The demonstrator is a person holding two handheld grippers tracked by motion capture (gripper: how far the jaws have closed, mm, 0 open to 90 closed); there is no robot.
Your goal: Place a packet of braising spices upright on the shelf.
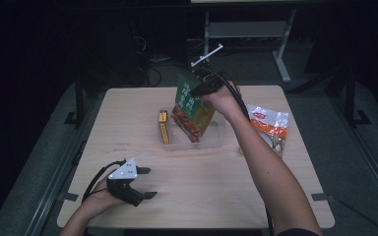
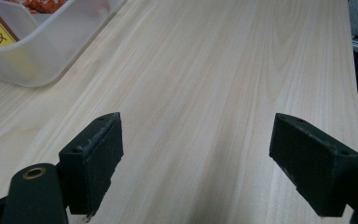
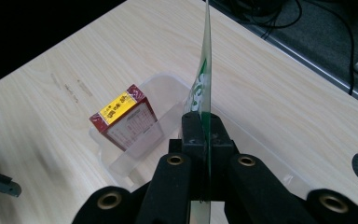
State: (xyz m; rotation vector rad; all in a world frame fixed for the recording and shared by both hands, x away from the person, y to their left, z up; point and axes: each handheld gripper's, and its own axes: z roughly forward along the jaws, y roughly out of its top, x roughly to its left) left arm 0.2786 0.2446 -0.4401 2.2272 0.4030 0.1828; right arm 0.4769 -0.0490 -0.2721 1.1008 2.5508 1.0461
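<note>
Right tongs (image 1: 197,84) clenched on the top edge of a green snack bag (image 1: 193,105), seen edge-on in the right gripper view (image 3: 206,70), pinched between the two black jaws. In the high view the bag hangs tilted, its lower end w/ red print down inside the clear plastic bin (image 1: 216,140) at mid-table. Bin also holds a red-and-yellow box (image 1: 163,127), standing on edge at the bin's left end, just beside the bag but can't tell if touching. In the right gripper view the box (image 3: 123,116) sits upright against the bin wall (image 3: 168,88).

Left tongs (image 1: 145,183) released, jaws wide apart, resting low over the near left part of the table (image 1: 206,191), well apart from the bin. Left gripper view: both jaws spread w/ bare wood between them (image 2: 196,154), bin corner (image 2: 42,56) at upper left.

An orange-and-white packet (image 1: 270,127) lies flat on the table right of the bin, near the right forearm.
</note>
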